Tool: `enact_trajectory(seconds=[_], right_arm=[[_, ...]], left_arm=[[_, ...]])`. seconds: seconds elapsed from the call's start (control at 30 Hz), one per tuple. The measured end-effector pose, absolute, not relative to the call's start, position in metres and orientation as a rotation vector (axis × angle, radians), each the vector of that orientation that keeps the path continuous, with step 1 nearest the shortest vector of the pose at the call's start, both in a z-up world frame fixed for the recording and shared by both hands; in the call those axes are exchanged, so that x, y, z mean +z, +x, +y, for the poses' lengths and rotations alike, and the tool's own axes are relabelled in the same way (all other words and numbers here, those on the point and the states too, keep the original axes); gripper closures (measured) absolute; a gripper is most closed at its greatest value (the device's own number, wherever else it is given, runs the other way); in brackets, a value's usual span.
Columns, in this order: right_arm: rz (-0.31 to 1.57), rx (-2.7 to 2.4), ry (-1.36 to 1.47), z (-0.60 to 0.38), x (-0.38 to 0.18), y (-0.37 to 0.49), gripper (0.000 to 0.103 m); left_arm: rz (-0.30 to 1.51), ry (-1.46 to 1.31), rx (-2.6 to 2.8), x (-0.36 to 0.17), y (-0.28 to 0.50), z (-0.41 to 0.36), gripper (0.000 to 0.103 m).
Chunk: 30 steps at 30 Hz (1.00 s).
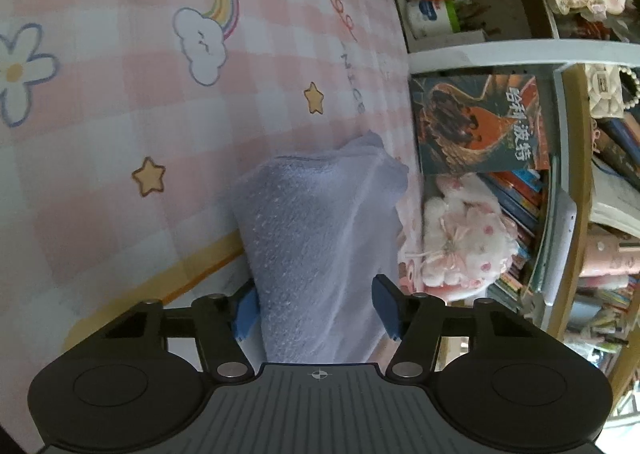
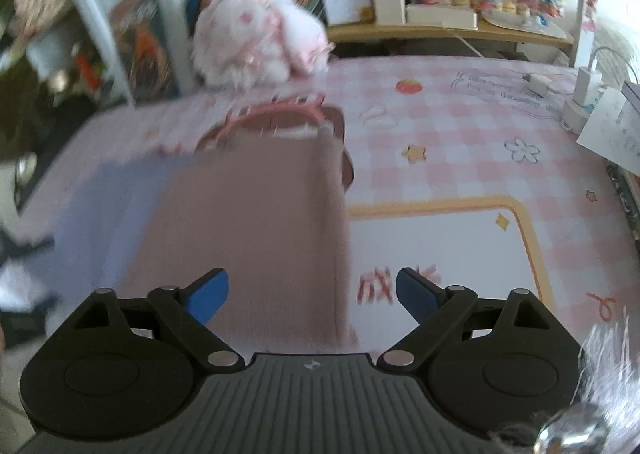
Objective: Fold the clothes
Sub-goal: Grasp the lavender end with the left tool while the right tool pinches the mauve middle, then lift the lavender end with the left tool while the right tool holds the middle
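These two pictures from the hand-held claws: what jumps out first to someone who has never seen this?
The pale lilac towel fills the left view, bunched between the left claw and its blue pads, over a pink checked cloth with rainbow and stars. In the blurred right view, the right claw stands open above a folded dusty-pink garment. A fluffy pink-and-white plush toy sits at the table's far edge, before crowded bookshelves.

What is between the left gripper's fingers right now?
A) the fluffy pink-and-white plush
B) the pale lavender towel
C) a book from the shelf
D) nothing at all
B: in the left wrist view the lavender towel runs up between the blue pads of the left gripper, while the plush sits off to the side by the books.
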State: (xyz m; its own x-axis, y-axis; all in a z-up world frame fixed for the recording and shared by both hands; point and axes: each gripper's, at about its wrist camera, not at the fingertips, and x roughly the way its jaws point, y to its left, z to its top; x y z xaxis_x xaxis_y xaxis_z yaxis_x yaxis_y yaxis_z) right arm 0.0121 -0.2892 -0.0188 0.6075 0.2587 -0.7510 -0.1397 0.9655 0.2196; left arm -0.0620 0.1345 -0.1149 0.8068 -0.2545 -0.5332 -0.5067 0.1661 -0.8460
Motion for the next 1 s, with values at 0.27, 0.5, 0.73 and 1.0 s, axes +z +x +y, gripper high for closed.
enact_trajectory(seconds=[0.27, 0.5, 0.73, 1.0], right_arm=[[1.016, 0.202, 0.196, -0.286, -0.048, 0.056, 0.078], [1.016, 0.194, 0.186, -0.277, -0.051, 0.053, 0.084], [1.020, 0.184, 0.179, -0.272, -0.051, 0.052, 0.083], [1.033, 0.200, 0.194, -0.274, -0.052, 0.056, 0.084]], left_arm=[[0.713, -1.217, 0.192, -0.101, -0.052, 0.132, 0.088], [0.656, -0.782, 0.026, -0.055, -0.033, 0.101, 0.087], [0.730, -1.122, 0.101, -0.103, -0.028, 0.141, 0.076], [0.671, -1.032, 0.124, -0.098, -0.014, 0.123, 0.088]])
